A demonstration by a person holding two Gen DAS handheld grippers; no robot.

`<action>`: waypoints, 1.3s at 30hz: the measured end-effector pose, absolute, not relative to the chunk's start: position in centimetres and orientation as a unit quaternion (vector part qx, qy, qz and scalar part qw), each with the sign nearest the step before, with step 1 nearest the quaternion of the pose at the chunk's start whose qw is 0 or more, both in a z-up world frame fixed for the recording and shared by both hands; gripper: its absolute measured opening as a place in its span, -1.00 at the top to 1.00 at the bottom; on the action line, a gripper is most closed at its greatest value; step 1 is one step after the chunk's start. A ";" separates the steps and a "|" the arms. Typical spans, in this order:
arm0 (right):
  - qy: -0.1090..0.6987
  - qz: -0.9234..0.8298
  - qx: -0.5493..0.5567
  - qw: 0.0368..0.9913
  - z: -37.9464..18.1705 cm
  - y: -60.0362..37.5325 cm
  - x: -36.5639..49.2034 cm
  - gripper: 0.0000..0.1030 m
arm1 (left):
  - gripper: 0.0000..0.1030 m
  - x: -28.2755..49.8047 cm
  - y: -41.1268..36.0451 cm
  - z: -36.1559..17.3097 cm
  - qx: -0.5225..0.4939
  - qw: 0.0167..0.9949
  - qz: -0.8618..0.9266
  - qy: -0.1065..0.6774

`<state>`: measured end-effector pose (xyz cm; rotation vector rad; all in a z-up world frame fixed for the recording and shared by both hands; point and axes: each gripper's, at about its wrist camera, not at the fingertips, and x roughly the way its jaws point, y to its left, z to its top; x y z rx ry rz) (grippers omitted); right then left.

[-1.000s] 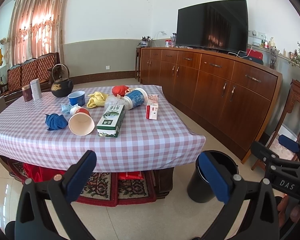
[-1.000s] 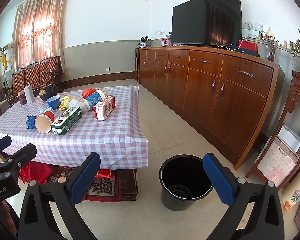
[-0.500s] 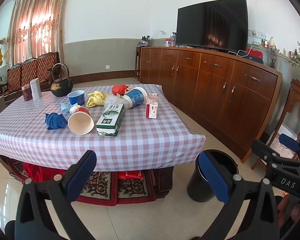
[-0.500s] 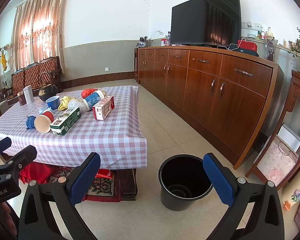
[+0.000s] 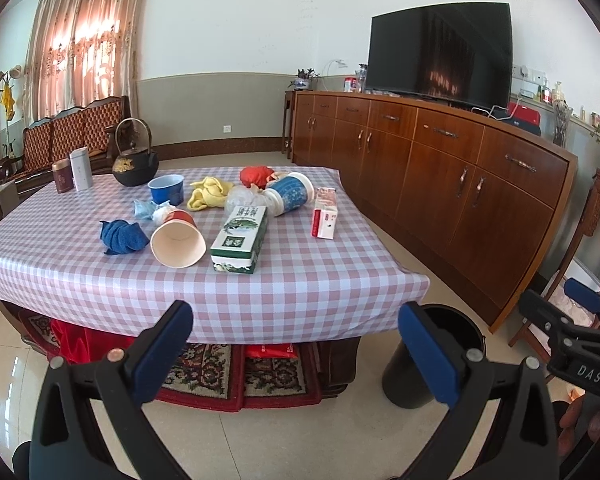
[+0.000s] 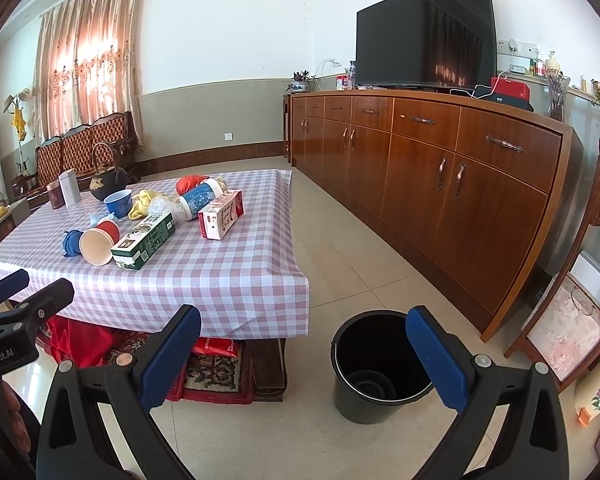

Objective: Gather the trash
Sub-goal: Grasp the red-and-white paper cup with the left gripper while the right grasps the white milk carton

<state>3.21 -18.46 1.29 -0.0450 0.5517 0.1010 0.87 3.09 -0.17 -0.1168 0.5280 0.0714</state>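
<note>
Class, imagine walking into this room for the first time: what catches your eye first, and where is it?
A checked tablecloth strewn with litter: a tipped paper cup, a green box and a red-and-white carton near its middle. On the floor right of the table stands a black bucket, framed by the open right gripper.

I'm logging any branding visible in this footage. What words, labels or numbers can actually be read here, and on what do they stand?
"DAS": white letters on the black body of the right gripper, seen from the left wrist view.
"enRobot.AI": white letters, cut off at the frame edge, on the black body of the left gripper, seen from the right wrist view.
Green and white carton, red and white carton, red packet under the table: printing too small to read.
</note>
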 end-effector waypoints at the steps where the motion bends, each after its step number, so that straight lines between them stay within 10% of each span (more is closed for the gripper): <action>1: 0.274 0.054 -0.024 0.960 1.3 -18.3 3.6 -1.00 | -0.99 1.1 3.7 -0.2 -0.062 0.963 0.042 0.259; 39: 0.365 0.142 -0.046 0.919 -6.7 -1.6 30.5 -0.22 | -0.63 19.4 17.8 -7.3 -0.138 0.924 0.152 0.323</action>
